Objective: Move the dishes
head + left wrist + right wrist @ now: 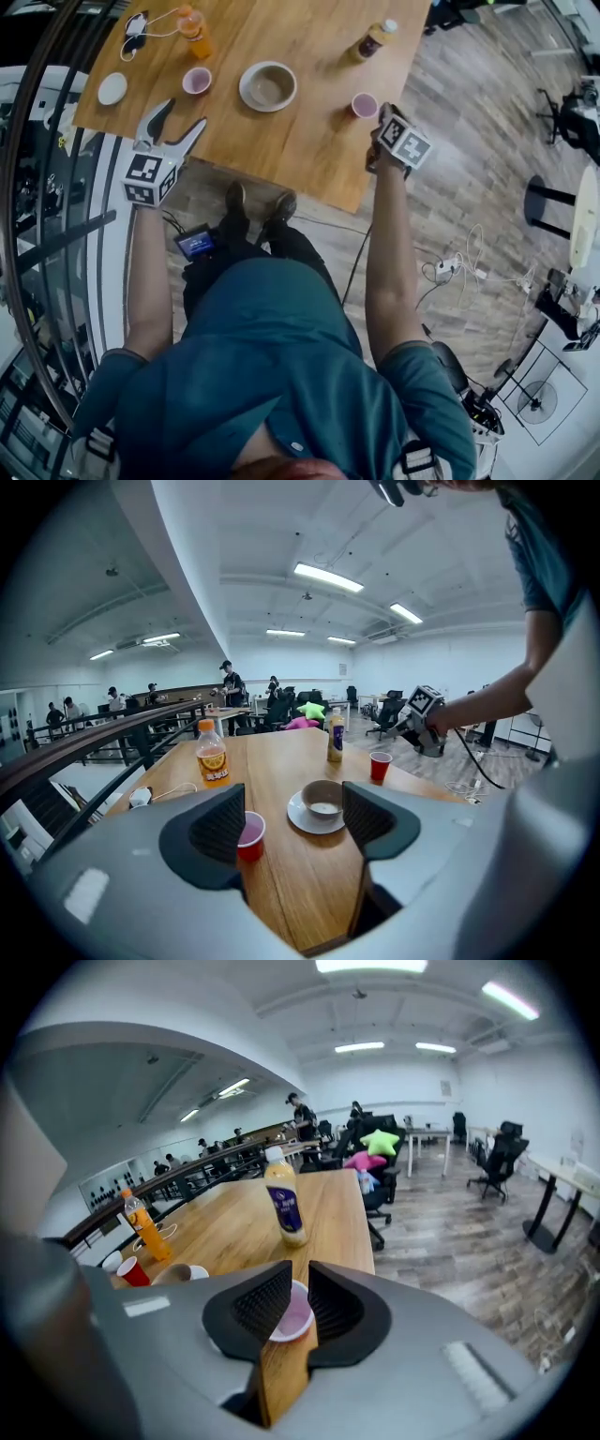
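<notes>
Fingers of left gripper [293,810] wide, ribbed; right gripper [299,1286] narrow, at round red cup [292,1322].

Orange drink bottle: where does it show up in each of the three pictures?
Head view: orange drink bottle at the top, left of centre, on the table.
Left gripper view: left of centre, about mid-height.
Right gripper view: small, at the far left.
Shared landmark: the blue-labelled bottle.
</notes>
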Demonstrator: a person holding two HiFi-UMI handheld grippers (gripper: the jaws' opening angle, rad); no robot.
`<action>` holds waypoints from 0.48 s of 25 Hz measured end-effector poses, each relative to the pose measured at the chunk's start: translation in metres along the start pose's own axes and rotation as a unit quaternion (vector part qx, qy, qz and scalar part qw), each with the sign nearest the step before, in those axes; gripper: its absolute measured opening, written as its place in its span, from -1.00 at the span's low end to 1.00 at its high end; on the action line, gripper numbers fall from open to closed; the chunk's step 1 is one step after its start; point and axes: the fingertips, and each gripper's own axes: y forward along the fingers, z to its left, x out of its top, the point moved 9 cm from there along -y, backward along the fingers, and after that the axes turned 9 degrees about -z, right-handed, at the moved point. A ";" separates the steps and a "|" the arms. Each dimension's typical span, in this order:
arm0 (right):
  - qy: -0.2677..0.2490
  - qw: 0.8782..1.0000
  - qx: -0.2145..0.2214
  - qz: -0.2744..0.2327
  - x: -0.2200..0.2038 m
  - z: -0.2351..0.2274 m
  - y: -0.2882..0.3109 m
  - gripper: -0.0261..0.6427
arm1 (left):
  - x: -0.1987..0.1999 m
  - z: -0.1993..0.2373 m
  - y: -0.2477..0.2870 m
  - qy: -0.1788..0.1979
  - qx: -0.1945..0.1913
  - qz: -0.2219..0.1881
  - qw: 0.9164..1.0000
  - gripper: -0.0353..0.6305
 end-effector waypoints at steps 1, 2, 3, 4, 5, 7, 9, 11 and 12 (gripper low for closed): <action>-0.024 1.000 0.000 -0.015 0.009 0.009 -0.006 -0.80 | 0.000 0.001 -0.002 -0.003 0.001 -0.002 1.000 0.07; -0.045 0.999 0.005 -0.029 0.018 0.019 -0.011 -0.80 | -0.001 0.001 -0.004 -0.006 0.002 -0.004 1.000 0.07; -0.061 0.997 0.012 -0.041 0.024 0.029 -0.013 -0.80 | -0.001 0.002 -0.006 -0.011 0.004 -0.007 1.000 0.07; -0.073 0.996 0.023 -0.051 0.030 0.040 -0.014 -0.80 | -0.002 0.003 -0.007 -0.015 0.005 -0.009 1.000 0.07; -0.079 0.995 0.036 -0.057 0.034 0.052 -0.014 -0.80 | -0.003 0.004 -0.009 -0.019 0.007 -0.011 1.000 0.07; -0.081 0.993 0.063 -0.060 0.037 0.074 -0.008 -0.80 | -0.004 0.006 -0.011 -0.024 0.011 -0.015 1.000 0.07; -0.077 0.992 0.088 -0.048 0.032 0.094 0.003 -0.80 | -0.004 0.009 -0.014 -0.028 0.012 -0.019 0.999 0.06; -0.070 0.991 0.112 -0.024 0.022 0.114 0.016 -0.80 | -0.005 0.013 -0.018 -0.032 0.013 -0.022 0.999 0.05; -0.065 0.990 0.123 -0.010 0.017 0.124 0.022 -0.80 | -0.005 0.016 -0.020 -0.034 0.015 -0.023 0.999 0.04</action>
